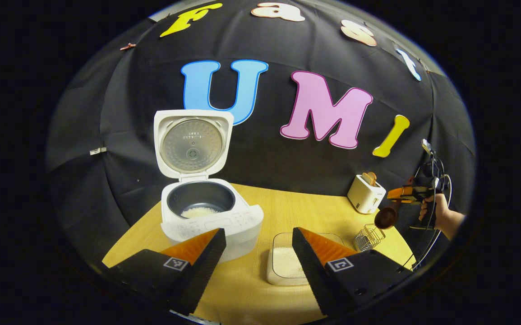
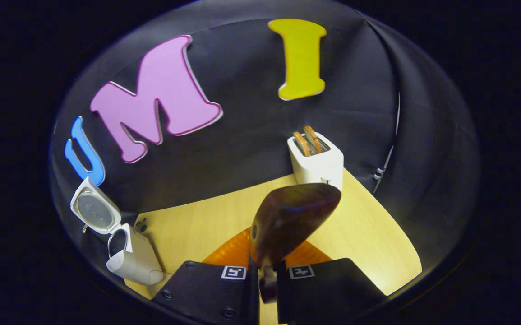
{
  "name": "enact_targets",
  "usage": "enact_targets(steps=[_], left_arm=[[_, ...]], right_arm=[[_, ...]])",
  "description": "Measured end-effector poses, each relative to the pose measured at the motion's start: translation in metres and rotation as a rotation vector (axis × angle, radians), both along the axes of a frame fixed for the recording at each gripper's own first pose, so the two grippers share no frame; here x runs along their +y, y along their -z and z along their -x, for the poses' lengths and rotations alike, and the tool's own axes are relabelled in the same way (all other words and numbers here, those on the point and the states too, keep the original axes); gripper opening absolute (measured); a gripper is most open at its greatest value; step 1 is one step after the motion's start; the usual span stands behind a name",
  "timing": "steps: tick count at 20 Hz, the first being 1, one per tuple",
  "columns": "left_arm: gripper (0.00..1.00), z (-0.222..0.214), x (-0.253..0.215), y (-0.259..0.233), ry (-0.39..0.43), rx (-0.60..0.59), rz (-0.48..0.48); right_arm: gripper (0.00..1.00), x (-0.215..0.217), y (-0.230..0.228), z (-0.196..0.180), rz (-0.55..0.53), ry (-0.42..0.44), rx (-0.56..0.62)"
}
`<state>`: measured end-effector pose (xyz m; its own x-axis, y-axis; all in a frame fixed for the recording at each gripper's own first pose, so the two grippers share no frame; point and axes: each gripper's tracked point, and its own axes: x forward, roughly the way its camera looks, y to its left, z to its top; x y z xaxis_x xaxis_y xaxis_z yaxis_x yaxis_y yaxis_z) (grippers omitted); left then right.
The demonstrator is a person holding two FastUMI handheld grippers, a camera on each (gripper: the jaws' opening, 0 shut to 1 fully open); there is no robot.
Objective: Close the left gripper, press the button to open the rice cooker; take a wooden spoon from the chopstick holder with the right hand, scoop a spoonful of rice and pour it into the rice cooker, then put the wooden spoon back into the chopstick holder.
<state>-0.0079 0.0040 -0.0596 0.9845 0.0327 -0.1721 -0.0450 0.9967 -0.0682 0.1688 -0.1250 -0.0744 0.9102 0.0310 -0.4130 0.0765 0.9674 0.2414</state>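
Left claw [image 1: 259,246]: fingers spread wide, nothing between them, hovering low over the pale wooden surface [image 1: 287,203]. Just past its fingertips, between them and slightly toward the right finger, sits the clear square rice container [image 1: 287,264] with white rice in it, partly hidden by that finger. Ahead of the left finger is the white rice cooker [image 1: 210,216], lid [image 1: 192,144] swung fully up and upright, dark inner pot exposed with a small heap of white rice at the bottom. Right of the rice container, the small wire chopstick holder [image 1: 368,237] stands on the surface. Above and just beyond the holder, the right claw [image 1: 400,194] hangs in the air, a hand [image 1: 440,214] gripping it, with the dark brown wooden spoon [image 1: 385,217] bowl hanging at its tip over the holder area. Farther back, the white toaster [image 1: 366,194] with toast slices in its slots. Right claw [image 2: 267,271] in its own view: fingers nearly together, both pressing the spoon's handle; the wooden spoon [image 2: 294,216] bowl juts forward and up right in front of the camera. Beyond it the surface [image 2: 368,243], then the toaster [image 2: 316,164] far ahead, and the open rice cooker [image 2: 129,257] well off to the left.
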Motion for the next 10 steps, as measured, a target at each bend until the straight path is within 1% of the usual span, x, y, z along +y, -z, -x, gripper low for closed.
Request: enact_targets(steps=[3, 5, 8, 10], left_arm=[[0.96, 0.001, 0.013, -0.008, 0.024, -0.013, 0.059], [0.95, 0.001, 0.026, -0.013, 0.032, -0.021, 0.060], [0.96, 0.006, 0.048, -0.014, 0.041, -0.018, -0.044], [0.96, 0.008, 0.053, -0.017, 0.072, -0.022, -0.064]], right_arm=[[0.19, 0.059, -0.022, 0.019, -0.032, -0.077, -0.055], [0.19, 0.087, -0.029, 0.030, -0.028, -0.099, -0.082], [0.19, 0.130, -0.029, 0.040, -0.035, -0.130, -0.135], [0.19, 0.153, -0.016, 0.050, -0.033, -0.145, -0.142]])
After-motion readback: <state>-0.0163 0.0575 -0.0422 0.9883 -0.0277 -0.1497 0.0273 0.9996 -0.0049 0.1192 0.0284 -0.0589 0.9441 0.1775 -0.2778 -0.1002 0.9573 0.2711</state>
